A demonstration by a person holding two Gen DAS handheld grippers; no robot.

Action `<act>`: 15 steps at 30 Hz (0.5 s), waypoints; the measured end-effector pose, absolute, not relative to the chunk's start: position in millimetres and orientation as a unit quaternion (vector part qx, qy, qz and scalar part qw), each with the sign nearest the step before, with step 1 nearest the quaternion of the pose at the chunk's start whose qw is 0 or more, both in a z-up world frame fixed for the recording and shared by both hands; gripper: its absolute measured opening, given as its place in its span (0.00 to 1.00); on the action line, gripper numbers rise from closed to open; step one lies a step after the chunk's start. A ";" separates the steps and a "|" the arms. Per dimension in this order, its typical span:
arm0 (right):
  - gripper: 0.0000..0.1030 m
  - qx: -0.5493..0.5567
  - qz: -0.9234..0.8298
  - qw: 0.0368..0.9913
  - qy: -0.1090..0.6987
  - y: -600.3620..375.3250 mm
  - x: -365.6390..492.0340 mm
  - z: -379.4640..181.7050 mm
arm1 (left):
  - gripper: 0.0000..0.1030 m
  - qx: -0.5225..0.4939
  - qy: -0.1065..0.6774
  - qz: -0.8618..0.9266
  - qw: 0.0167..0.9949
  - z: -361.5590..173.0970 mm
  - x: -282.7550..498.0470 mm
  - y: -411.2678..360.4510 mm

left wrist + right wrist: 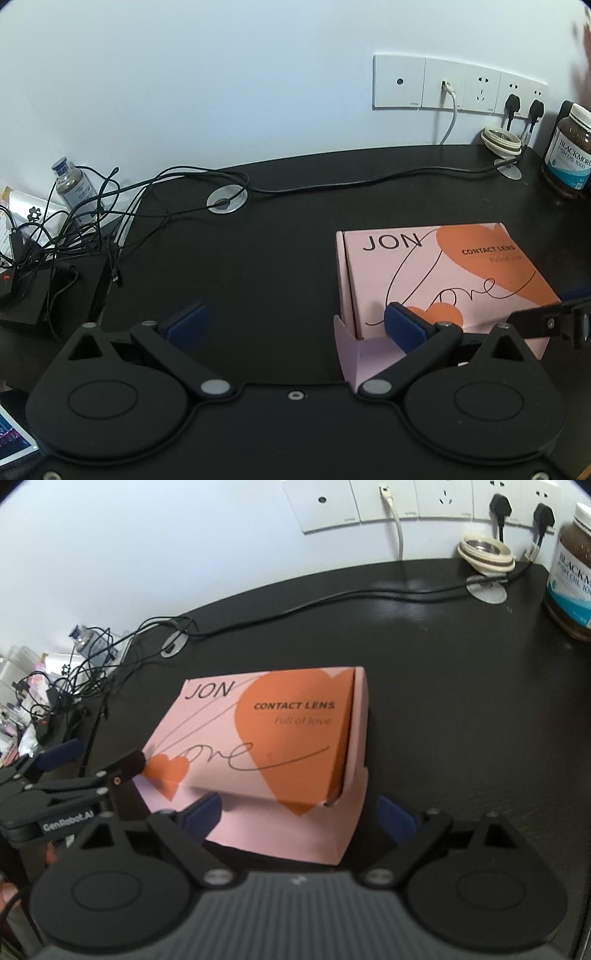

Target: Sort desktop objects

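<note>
A pink and orange contact lens box [443, 280] lies on the black desk [258, 258]; its front flap hangs open. My left gripper [295, 325] is open, just left of the box, with its right finger [404, 328] over the box's near left corner. My right gripper [299, 816] is open and straddles the box's [280, 734] open front flap. The left gripper also shows in the right wrist view [92, 771], at the box's left corner. A brown fish oil bottle [570, 572] stands at the far right.
A tangle of black cables [74, 221] and a small bottle [72, 182] sit at the far left. A cream lid [502, 138] lies by the wall sockets [458, 85]. Cable grommets [226, 201] are set in the desk. A black box [33, 295] lies left.
</note>
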State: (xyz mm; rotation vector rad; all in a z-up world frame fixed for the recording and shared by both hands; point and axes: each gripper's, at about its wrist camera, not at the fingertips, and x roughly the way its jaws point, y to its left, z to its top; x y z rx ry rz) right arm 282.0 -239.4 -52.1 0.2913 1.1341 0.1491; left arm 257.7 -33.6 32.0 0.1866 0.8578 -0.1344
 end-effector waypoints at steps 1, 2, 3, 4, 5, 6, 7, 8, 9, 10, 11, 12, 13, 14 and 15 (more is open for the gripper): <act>0.89 0.139 0.068 0.833 0.531 -239.9 281.9 -52.4 | 1.00 0.090 0.415 -0.064 0.903 31.3 257.6 -33.7; 0.89 0.140 0.065 0.835 0.528 -240.4 281.9 -52.6 | 1.00 0.090 0.416 -0.063 0.903 30.3 257.4 -34.0; 0.89 0.141 0.063 0.836 0.527 -240.9 282.2 -52.8 | 1.00 0.090 0.417 -0.062 0.902 29.5 257.3 -34.3; 0.89 0.143 0.062 0.836 0.526 -241.1 282.6 -53.1 | 1.00 0.090 0.417 -0.061 0.902 28.7 257.3 -34.8; 0.89 0.144 0.061 0.837 0.525 -241.1 282.9 -53.6 | 1.00 0.090 0.417 -0.060 0.902 27.8 257.2 -35.3; 0.89 0.145 0.060 0.837 0.524 -240.7 283.3 -53.9 | 1.00 0.089 0.418 -0.058 0.902 26.8 257.1 -35.8; 0.89 0.144 0.060 0.838 0.523 -239.8 283.6 -54.0 | 1.00 0.089 0.418 -0.056 0.902 25.9 256.8 -36.0; 0.89 0.143 0.061 0.838 0.522 -238.6 283.7 -54.1 | 1.00 0.088 0.419 -0.055 0.902 25.1 256.6 -36.2; 0.89 0.140 0.062 0.839 0.522 -237.4 284.3 -54.6 | 1.00 0.088 0.420 -0.055 0.902 24.1 256.4 -35.8; 0.89 0.137 0.062 0.839 0.523 -236.5 285.2 -55.8 | 1.00 0.088 0.420 -0.055 0.901 23.1 256.3 -35.5; 0.89 0.133 0.060 0.838 0.525 -235.8 286.0 -57.5 | 1.00 0.088 0.421 -0.054 0.901 22.1 256.1 -35.2; 0.89 0.133 0.060 0.837 0.527 -235.8 286.7 -59.3 | 1.00 0.088 0.422 -0.055 0.901 21.1 256.1 -35.2; 0.89 0.135 0.061 0.836 0.528 -236.2 287.1 -61.1 | 1.00 0.089 0.423 -0.055 0.900 20.1 256.1 -35.3; 0.89 0.135 0.062 0.836 0.528 -236.4 287.3 -62.4 | 1.00 0.089 0.425 -0.055 0.899 19.1 256.1 -35.3; 0.90 0.133 0.063 0.837 0.527 -236.4 287.1 -63.0 | 1.00 0.088 0.425 -0.054 0.899 18.6 256.1 -35.4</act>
